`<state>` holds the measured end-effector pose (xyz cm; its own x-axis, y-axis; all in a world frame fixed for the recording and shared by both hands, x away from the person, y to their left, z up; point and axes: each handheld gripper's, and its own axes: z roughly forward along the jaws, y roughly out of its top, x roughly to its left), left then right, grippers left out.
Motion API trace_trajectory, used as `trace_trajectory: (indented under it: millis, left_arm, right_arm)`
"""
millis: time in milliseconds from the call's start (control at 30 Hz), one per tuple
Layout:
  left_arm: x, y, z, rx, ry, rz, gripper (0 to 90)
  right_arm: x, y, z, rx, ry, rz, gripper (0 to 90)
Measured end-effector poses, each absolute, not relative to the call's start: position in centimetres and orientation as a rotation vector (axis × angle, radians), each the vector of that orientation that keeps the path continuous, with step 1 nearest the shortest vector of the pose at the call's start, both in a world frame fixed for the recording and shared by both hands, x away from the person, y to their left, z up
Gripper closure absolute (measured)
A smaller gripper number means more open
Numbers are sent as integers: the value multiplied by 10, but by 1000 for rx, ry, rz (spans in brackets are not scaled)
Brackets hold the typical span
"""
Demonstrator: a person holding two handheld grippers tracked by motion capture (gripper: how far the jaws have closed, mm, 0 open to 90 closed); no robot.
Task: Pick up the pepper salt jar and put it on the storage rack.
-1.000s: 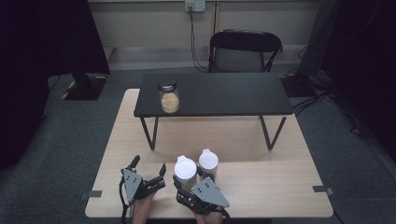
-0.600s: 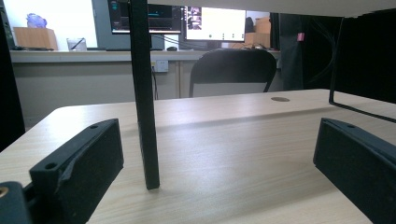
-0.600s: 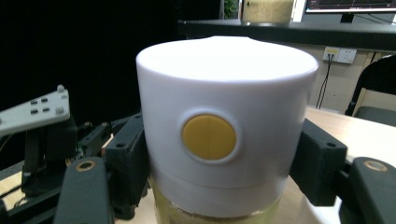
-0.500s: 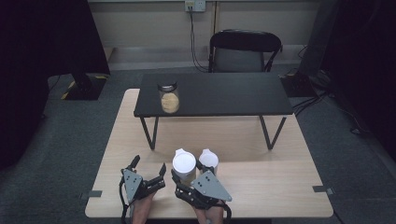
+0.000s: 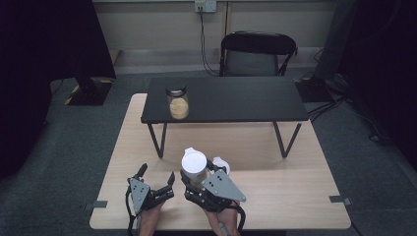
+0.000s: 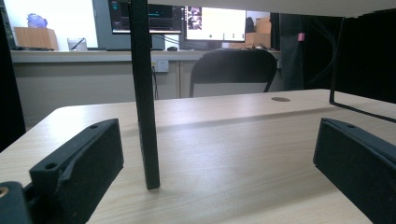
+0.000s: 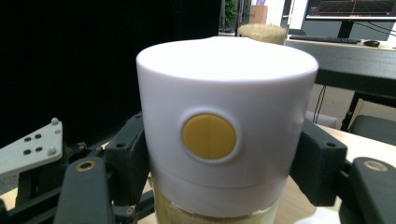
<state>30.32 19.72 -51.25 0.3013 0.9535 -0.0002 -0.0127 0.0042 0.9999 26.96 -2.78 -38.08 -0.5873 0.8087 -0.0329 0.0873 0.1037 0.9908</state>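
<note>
Right gripper (image 5: 195, 173) clenched on a white-capped jar (image 5: 194, 164), its jaws pressing both sides just below the cap, which bears a yellow round button (image 7: 208, 136); the jar sits above the near part of the wooden table (image 5: 285, 196), beside a second white-capped jar (image 5: 221, 163). Left gripper (image 5: 156, 175) rests on the table, jaws wide apart and holding nothing, a black table leg (image 6: 144, 93) standing ahead between them

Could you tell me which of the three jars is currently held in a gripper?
The white-lidded jar nearer the person, clamped in the right gripper. The other white-lidded jar stands free beside it, and the dark-lidded jar sits on the black table.
</note>
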Motion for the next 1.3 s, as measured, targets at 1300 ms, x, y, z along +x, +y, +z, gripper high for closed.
trace_trajectory:
  millis: [1300]
  left_arm:
    - [303,197,-512,1326,977,990,12]
  right_arm:
    - [327,-41,-317,905,1693,1487,303]
